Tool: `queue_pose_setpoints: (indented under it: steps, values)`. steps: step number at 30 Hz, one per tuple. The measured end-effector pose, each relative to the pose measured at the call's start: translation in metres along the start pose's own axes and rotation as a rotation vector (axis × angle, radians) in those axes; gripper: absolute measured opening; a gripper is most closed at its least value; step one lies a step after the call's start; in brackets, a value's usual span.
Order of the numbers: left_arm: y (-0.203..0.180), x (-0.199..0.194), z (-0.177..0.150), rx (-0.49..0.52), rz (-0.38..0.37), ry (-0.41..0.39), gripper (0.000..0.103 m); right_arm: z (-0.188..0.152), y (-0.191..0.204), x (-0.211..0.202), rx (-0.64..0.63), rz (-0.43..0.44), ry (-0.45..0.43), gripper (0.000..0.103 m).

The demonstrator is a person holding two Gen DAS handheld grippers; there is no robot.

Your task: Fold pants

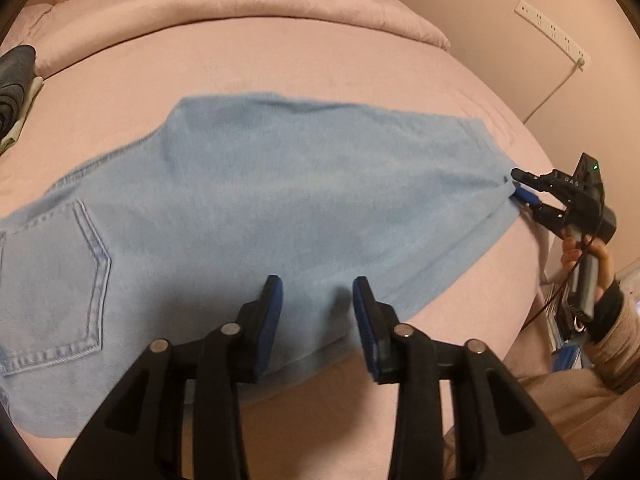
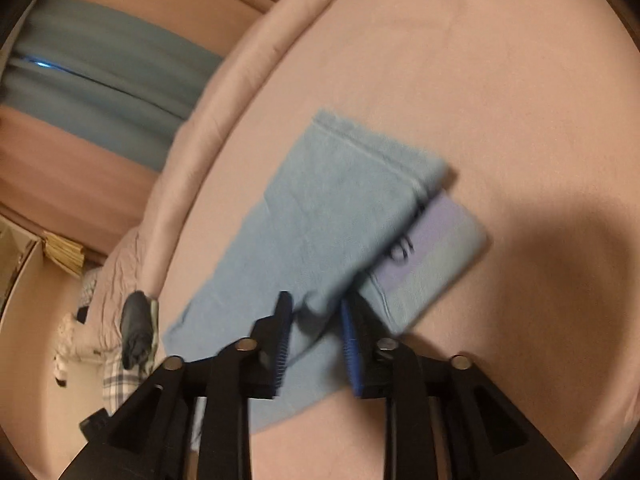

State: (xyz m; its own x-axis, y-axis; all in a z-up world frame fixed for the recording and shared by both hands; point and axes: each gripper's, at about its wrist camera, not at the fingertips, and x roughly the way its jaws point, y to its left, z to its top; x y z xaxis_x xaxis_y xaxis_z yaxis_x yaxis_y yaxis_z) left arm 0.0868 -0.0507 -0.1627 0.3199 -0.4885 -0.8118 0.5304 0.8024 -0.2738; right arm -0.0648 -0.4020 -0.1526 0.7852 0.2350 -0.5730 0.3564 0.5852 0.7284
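Observation:
Light blue jeans (image 1: 280,184) lie flattened across the pink bed (image 1: 280,52), back pocket (image 1: 60,280) at the left. My left gripper (image 1: 317,282) hovers over the near edge of the cloth, jaws apart, nothing pinched. My right gripper (image 1: 518,186) is at the jeans' right end, a person's hand (image 1: 592,256) on its handle; its fingers stand apart around the cloth's corner. In the blurred right wrist view the jeans (image 2: 320,208) run away from my right gripper (image 2: 316,300). A loose bump of cloth sits between its blue pads, which do not press on it.
A rolled pink duvet (image 1: 200,0) lies along the far side of the bed. Dark folded clothes (image 1: 16,80) sit at the left edge, seen also as the dark clothes (image 2: 136,328). A white power strip (image 1: 552,28) hangs on the right wall.

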Motion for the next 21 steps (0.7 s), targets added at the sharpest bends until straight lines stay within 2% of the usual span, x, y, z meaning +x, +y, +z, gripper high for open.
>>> queue_pose_setpoints:
  steps: [1, 2, 3, 4, 5, 6, 7, 8, 9, 13, 18, 20, 21]
  values:
    - [-0.003, 0.004, 0.0, 0.01, -0.004, 0.006, 0.05, 0.005, 0.003, 0.0, -0.017, -0.011, -0.01, 0.033]
    - [-0.006, 0.011, -0.003, 0.026, -0.003, 0.029, 0.06, 0.006, 0.007, 0.006, -0.021, -0.021, -0.012, 0.033]
    - [-0.004, 0.018, -0.006, 0.035, 0.004, 0.055, 0.061, 0.007, 0.007, 0.008, -0.016, -0.031, -0.013, 0.033]
    - [-0.007, 0.028, -0.01, 0.057, 0.018, 0.092, 0.061, 0.009, 0.005, 0.011, 0.0, -0.036, -0.004, 0.033]
    - [-0.009, 0.029, -0.016, 0.092, 0.035, 0.088, 0.06, 0.011, 0.005, 0.016, -0.001, -0.041, 0.005, 0.03]
    - [-0.015, 0.03, -0.017, 0.14, 0.054, 0.086, 0.06, 0.012, 0.01, 0.019, -0.028, -0.064, 0.013, 0.024]
    - [-0.02, 0.03, -0.018, 0.169, 0.068, 0.092, 0.058, 0.009, 0.01, 0.013, -0.057, -0.085, 0.016, 0.01]
    - [-0.025, 0.029, -0.017, 0.195, 0.067, 0.097, 0.049, 0.008, 0.017, 0.013, -0.093, -0.103, 0.023, 0.007]
    - [-0.03, 0.03, -0.016, 0.221, 0.061, 0.099, 0.042, 0.01, 0.027, 0.016, -0.099, -0.094, 0.031, 0.007]
    - [-0.046, 0.036, -0.009, 0.302, 0.091, 0.098, 0.042, 0.021, 0.024, 0.005, -0.057, 0.003, 0.019, 0.007]
    - [-0.077, 0.046, -0.001, 0.366, -0.004, 0.07, 0.045, 0.027, 0.036, 0.006, -0.066, 0.05, 0.012, 0.007]
    - [-0.089, 0.053, 0.001, 0.4, 0.011, 0.066, 0.045, 0.03, 0.033, -0.004, -0.066, 0.06, 0.014, 0.007]
    - [-0.096, 0.06, 0.004, 0.42, 0.042, 0.063, 0.045, 0.031, 0.035, -0.004, -0.064, 0.072, 0.014, 0.007]
